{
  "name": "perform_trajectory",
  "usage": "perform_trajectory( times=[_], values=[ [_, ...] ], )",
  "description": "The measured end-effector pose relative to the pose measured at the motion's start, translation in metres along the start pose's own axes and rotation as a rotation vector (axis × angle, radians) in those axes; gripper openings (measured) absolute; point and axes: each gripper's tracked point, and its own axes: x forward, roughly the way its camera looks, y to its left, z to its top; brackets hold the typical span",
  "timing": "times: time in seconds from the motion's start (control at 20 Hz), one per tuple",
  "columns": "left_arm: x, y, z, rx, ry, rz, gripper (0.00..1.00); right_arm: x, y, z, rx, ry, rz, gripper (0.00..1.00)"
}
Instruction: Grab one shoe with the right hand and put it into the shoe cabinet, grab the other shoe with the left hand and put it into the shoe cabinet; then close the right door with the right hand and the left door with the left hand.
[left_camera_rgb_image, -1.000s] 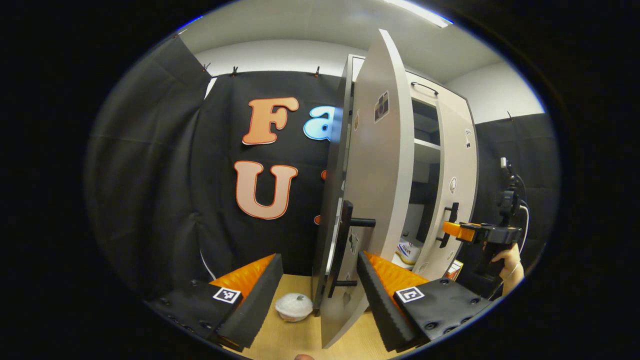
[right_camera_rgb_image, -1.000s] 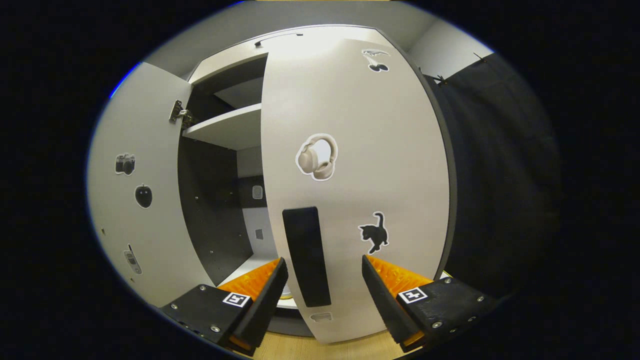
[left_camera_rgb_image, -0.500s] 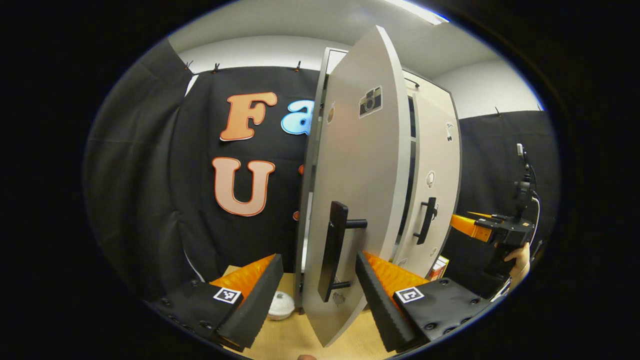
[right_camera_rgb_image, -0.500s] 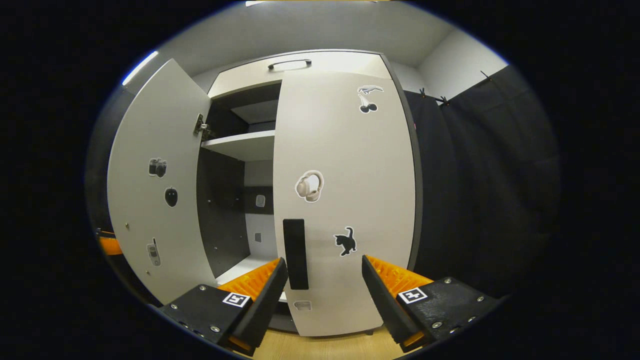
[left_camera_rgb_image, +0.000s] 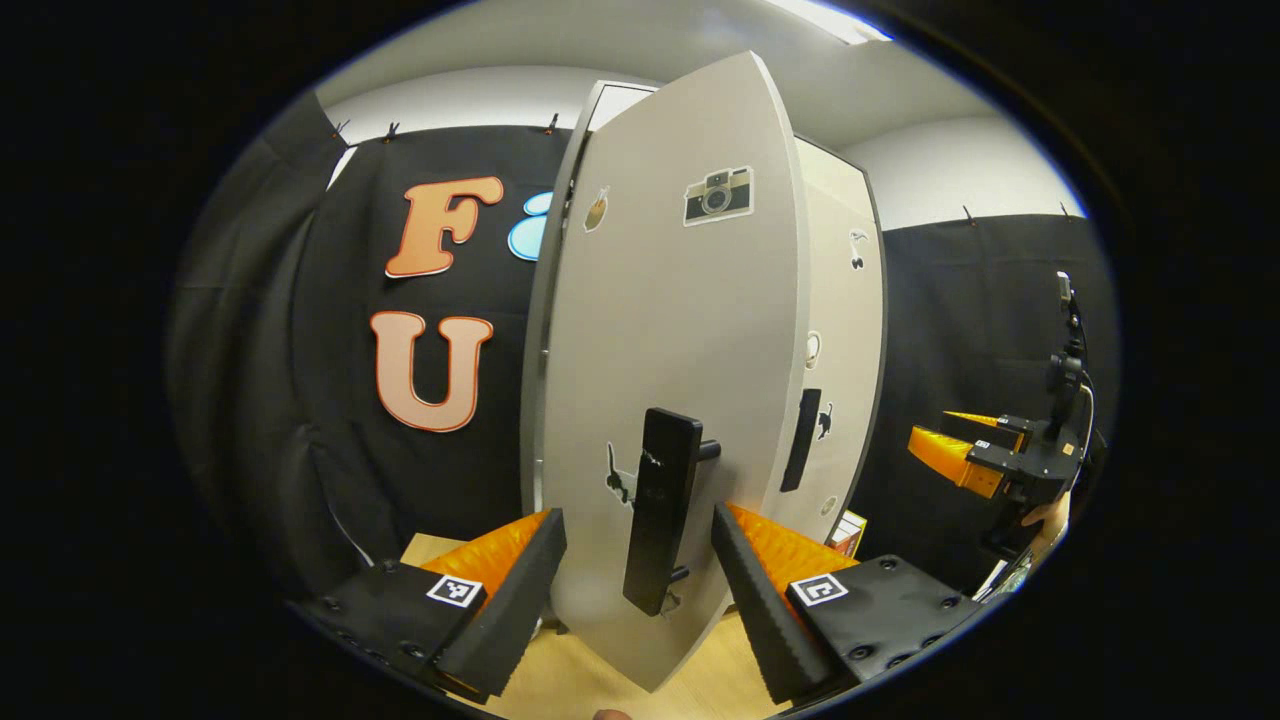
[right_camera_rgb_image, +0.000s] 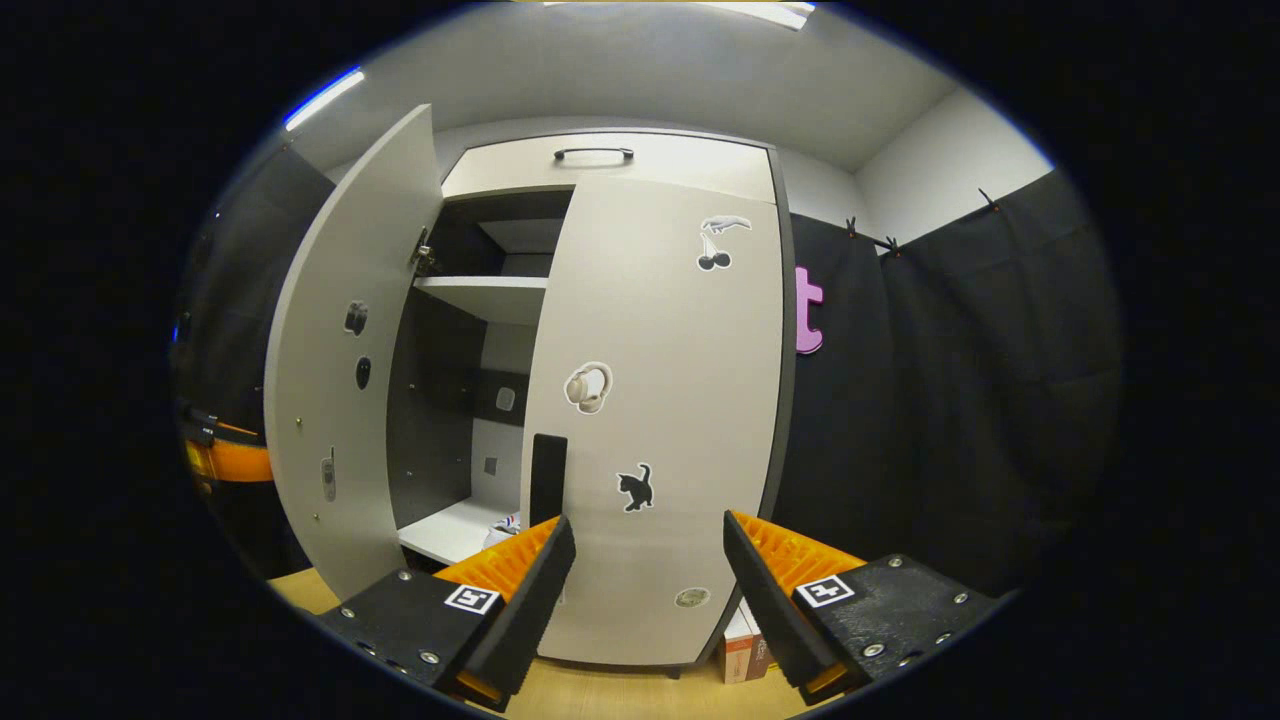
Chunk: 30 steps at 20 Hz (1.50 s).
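Observation:
The pale shoe cabinet (right_camera_rgb_image: 600, 160) stands ahead. Its right door (right_camera_rgb_image: 660, 400) lies flat against the front, black handle (right_camera_rgb_image: 547, 478) at its left edge. The left door (right_camera_rgb_image: 340, 380) stands partly open; through the gap a bit of a white shoe (right_camera_rgb_image: 505, 523) shows on the bottom shelf. My right gripper (right_camera_rgb_image: 645, 590) is open, back from the right door and touching nothing. In the left gripper view, my left gripper (left_camera_rgb_image: 635, 590) is open with the left door's black handle (left_camera_rgb_image: 660, 510) between its fingers, which stand clear of it. The right gripper (left_camera_rgb_image: 985, 460) hangs far right.
A small cardboard box (right_camera_rgb_image: 740, 650) sits on the wooden floor (right_camera_rgb_image: 620, 695) by the cabinet's right foot. Black cloth walls surround the cabinet on both sides. An upper shelf (right_camera_rgb_image: 480, 295) shows inside. The left gripper (right_camera_rgb_image: 225, 460) peeks out behind the open left door.
The right door has gone from ajar to flat against the cabinet and my right gripper has drawn back. The left door has swung further toward the cabinet, my left gripper following it.

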Motion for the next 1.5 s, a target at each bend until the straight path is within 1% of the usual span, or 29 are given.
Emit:
perform_trajectory(
  times=[0.1, 0.25, 0.3, 0.35, 0.4, 0.45, 0.5, 0.55, 0.6, 0.65, 0.7, 0.75, 0.8, 0.85, 0.9, 1.05, 1.3, 1.5],
  values=[
    [0.012, -0.012, -0.002, -0.02, 0.005, -0.021, 0.96, -0.006, -0.009, 0.002, -0.017, -0.008, -0.02, 0.92],
    [0.037, -0.034, -0.006, -0.033, 0.017, -0.047, 0.97, -0.013, -0.022, 0.001, 0.0, -0.011, -0.038, 0.94],
    [0.045, -0.043, -0.007, -0.031, 0.016, -0.051, 0.94, -0.016, -0.028, 0.001, 0.008, -0.01, -0.044, 0.94],
    [0.055, -0.049, -0.007, -0.019, 0.016, -0.044, 0.94, -0.019, -0.032, 0.002, 0.016, -0.019, -0.046, 0.94],
    [0.063, -0.049, -0.008, -0.003, 0.018, -0.019, 0.94, -0.021, -0.038, 0.002, 0.022, -0.023, -0.055, 0.94],
    [0.07, -0.05, -0.011, 0.008, 0.02, 0.002, 0.94, -0.024, -0.043, 0.002, 0.024, -0.025, -0.064, 0.97],
    [0.078, -0.054, -0.011, 0.006, 0.023, 0.013, 0.94, -0.026, -0.049, 0.001, 0.023, -0.029, -0.075, 0.94],
    [0.086, -0.06, -0.013, -0.005, 0.026, 0.017, 0.97, -0.029, -0.055, 0.001, 0.022, -0.03, -0.084, 0.94],
    [0.092, -0.065, -0.015, -0.012, 0.032, 0.02, 0.98, -0.032, -0.061, 0.001, 0.022, -0.029, -0.093, 0.94],
    [0.099, -0.067, -0.017, -0.006, 0.037, 0.033, 0.94, -0.034, -0.066, 0.0, 0.024, -0.026, -0.102, 0.94],
    [0.105, -0.069, -0.016, 0.001, 0.03, 0.045, 0.97, -0.035, -0.072, -0.001, 0.026, -0.025, -0.11, 0.97],
    [0.11, -0.07, -0.014, 0.002, 0.029, 0.053, 0.97, -0.036, -0.078, -0.001, 0.027, -0.026, -0.119, 0.94],
    [0.114, -0.07, -0.014, -0.003, 0.031, 0.06, 0.99, -0.037, -0.083, -0.002, 0.026, -0.025, -0.127, 0.94],
    [0.115, -0.07, -0.015, -0.009, 0.033, 0.07, 0.99, -0.039, -0.087, -0.003, 0.024, -0.023, -0.135, 0.94],
    [0.118, -0.07, -0.016, -0.015, 0.035, 0.079, 0.97, -0.039, -0.092, -0.005, 0.023, -0.019, -0.14, 0.94],
    [0.128, -0.07, -0.017, -0.025, 0.031, 0.106, 0.97, -0.036, -0.101, -0.009, 0.035, -0.013, -0.146, 0.94],
    [0.162, -0.075, -0.013, 0.03, 0.018, 0.16, 0.97, -0.03, -0.11, -0.022, 0.069, 0.017, -0.136, 0.94],
    [0.18, -0.075, -0.009, 0.035, 0.018, 0.187, 0.97, -0.024, -0.115, -0.026, 0.091, 0.028, -0.126, 0.94]
  ],
)
